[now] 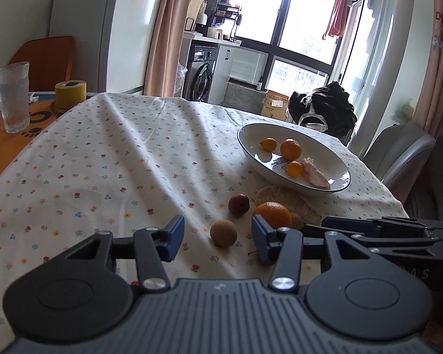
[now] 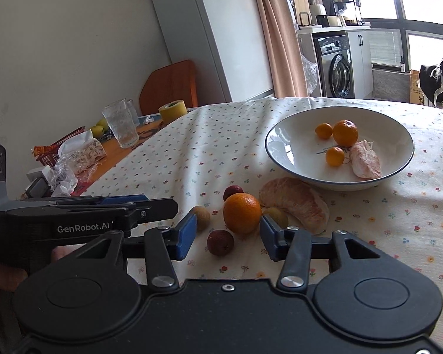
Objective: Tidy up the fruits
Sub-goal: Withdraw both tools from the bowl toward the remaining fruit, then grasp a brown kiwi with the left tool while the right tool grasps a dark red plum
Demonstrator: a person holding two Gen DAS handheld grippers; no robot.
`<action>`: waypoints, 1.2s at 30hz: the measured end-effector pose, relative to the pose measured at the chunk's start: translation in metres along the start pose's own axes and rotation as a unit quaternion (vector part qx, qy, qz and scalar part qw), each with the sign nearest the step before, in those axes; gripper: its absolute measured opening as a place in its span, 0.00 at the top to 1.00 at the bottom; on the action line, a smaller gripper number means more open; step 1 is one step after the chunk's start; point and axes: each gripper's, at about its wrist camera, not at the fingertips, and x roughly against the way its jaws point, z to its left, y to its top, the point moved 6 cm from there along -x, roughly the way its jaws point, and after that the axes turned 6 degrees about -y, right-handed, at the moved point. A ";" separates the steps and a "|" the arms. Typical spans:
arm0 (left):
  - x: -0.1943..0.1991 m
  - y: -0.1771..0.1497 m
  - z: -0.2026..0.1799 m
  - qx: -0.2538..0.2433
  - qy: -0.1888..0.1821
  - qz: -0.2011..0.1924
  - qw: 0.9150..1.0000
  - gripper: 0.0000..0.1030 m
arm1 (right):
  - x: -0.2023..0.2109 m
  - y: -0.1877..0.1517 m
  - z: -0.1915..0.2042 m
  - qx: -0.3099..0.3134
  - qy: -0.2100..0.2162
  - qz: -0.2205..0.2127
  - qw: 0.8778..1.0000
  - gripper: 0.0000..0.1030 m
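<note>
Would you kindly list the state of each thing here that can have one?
Left gripper: open, empty.
Right gripper: open, empty.
Bowl: upright, partly filled with fruit.
Big orange: on the cloth, outside the bowl.
Pomelo wedge: peeled, on the cloth.
Glass: upright.

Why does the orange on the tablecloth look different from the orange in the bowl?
The orange on the tablecloth looks bigger than the orange in the bowl, though it is also nearer the camera. The first sits among loose fruits outside the bowl; the second rests inside beside two tiny oranges. Both are round, unpeeled and bright orange.
</note>
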 end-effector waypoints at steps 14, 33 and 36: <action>-0.006 -0.005 0.017 0.018 0.006 0.006 1.000 0.66 | -0.032 -0.016 0.014 0.009 0.015 0.044 0.999 0.79; -0.032 -0.004 0.001 0.003 -0.007 0.020 1.000 0.70 | -0.003 0.001 -0.023 -0.013 -0.005 0.000 1.000 0.80; -0.037 -0.005 0.000 0.002 -0.005 0.023 1.000 0.70 | -0.001 0.003 -0.030 -0.019 -0.010 -0.005 1.000 0.80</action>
